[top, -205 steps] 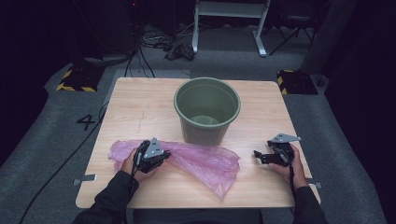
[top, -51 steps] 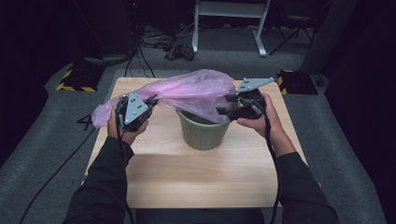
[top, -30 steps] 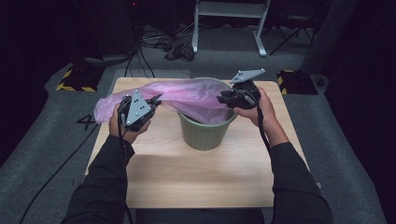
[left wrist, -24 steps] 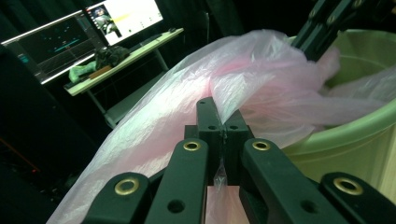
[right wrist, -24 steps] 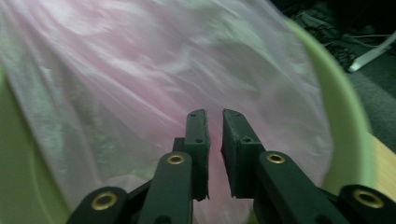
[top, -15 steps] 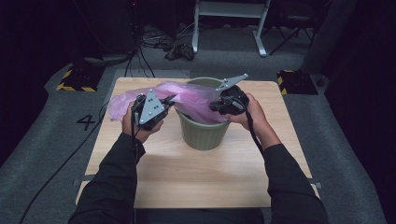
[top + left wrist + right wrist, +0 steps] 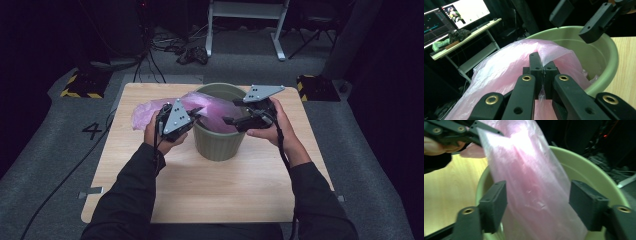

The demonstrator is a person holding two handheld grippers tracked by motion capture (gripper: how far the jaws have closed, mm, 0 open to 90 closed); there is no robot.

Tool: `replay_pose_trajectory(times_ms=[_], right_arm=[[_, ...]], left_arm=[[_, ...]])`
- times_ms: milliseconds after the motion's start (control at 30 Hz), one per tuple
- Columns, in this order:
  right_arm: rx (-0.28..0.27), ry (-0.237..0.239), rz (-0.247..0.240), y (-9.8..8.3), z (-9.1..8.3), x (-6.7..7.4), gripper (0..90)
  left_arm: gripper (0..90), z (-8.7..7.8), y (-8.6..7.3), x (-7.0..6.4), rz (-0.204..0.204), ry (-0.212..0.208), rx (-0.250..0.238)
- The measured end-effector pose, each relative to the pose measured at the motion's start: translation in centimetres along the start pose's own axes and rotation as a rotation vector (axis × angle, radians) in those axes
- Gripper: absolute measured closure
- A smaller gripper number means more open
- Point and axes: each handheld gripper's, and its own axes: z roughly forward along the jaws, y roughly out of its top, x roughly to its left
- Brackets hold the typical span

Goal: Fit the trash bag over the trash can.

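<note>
Since the earlier frames, the pink plastic bag (image 7: 210, 111) has been lifted off the table (image 7: 210, 185) and lowered into the green bin (image 7: 220, 145), part of it draped over the left rim. The left gripper (image 7: 541, 68) is clamped on a fold of the bag; the right gripper (image 7: 536, 202) has just been opened, its jaws apart with film between them. The bag could be dragged back out if the left gripper is drawn away. A "4" (image 7: 93, 131) is marked on the floor.

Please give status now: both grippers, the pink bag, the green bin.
Left gripper shut on pink bag at the rim. Right gripper fingers just opened, bag between them, unpinched. Bag partly inside green bin, rest trailing over the left rim. Nothing in the way.
</note>
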Motion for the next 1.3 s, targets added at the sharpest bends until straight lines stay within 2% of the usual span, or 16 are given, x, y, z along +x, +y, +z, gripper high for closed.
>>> replay_pose_trajectory(times_ms=[133, 200, 267, 333, 467, 533, 700, 967, 1000, 1067, 1100, 1133, 1167, 1200, 1233, 1300], right_arm=[[-0.003, -0.017, -0.009, 0.2, 0.5, 0.0, 25.9], [0.014, -0.03, -0.012, 0.2, 1.0, 0.0, 25.3], [0.033, -0.022, -0.018, 0.1, 1.7, -0.1, 27.5], [0.048, -0.019, -0.024, 0.1, 2.2, 0.0, 36.7], [0.052, 0.014, -0.051, 0.0, 2.8, 0.3, 62.2], [0.067, 0.005, -0.066, 0.0, 3.0, 0.5, 71.3], [0.051, 0.012, -0.065, -0.3, 2.9, 0.6, 86.5], [0.035, -0.005, -0.053, -0.6, 2.6, 0.4, 90.0], [0.036, -0.012, -0.051, -0.7, 2.5, 0.4, 90.0], [0.039, -0.029, -0.041, -0.8, 2.4, 0.2, 90.0], [0.038, -0.043, -0.024, -1.0, 2.2, -0.2, 90.0], [0.038, -0.043, -0.024, -1.0, 2.2, -0.2, 90.0], [0.034, -0.053, -0.005, -1.3, 1.9, -0.6, 90.0], [0.034, -0.053, -0.005, -1.3, 1.9, -0.6, 90.0], [0.037, -0.061, 0.004, -1.6, 1.5, -1.0, 90.0], [0.04, -0.066, 0.012, -1.8, 1.3, -1.2, 90.0]], left_arm=[[89.6, 0.1, 0.3, -0.5, 0.016, -0.019, -0.006], [89.6, 0.1, 0.5, -0.7, 0.015, -0.029, -0.01], [89.6, 0.1, 0.5, -0.9, 0.013, -0.035, -0.013], [89.6, 0.2, 0.6, -1.0, 0.017, -0.039, -0.013], [89.5, 0.2, 0.5, -1.0, 0.007, -0.045, -0.016], [89.4, 0.2, 0.4, -1.0, 0.007, -0.049, -0.019], [88.8, -0.1, 0.1, -0.8, -0.015, -0.06, -0.024], [86.1, -0.2, -0.2, -0.8, -0.021, -0.076, -0.021], [84.4, -0.3, -0.2, -0.8, -0.024, -0.07, -0.025], [72.8, -0.5, -0.2, -0.8, -0.055, -0.067, -0.029], [58.3, -0.7, -0.2, -0.7, -0.062, -0.065, -0.03], [58.3, -0.9, -0.2, -0.8, -0.073, -0.034, -0.027], [42.6, -1.2, -0.3, -0.8, -0.082, -0.009, -0.015], [42.6, -1.5, -0.4, -0.8, -0.094, -0.005, -0.016], [36.0, -2.0, -0.6, -0.7, -0.112, -0.012, -0.025], [32.3, -2.8, -1.0, -0.6, -0.135, -0.012, -0.024]])
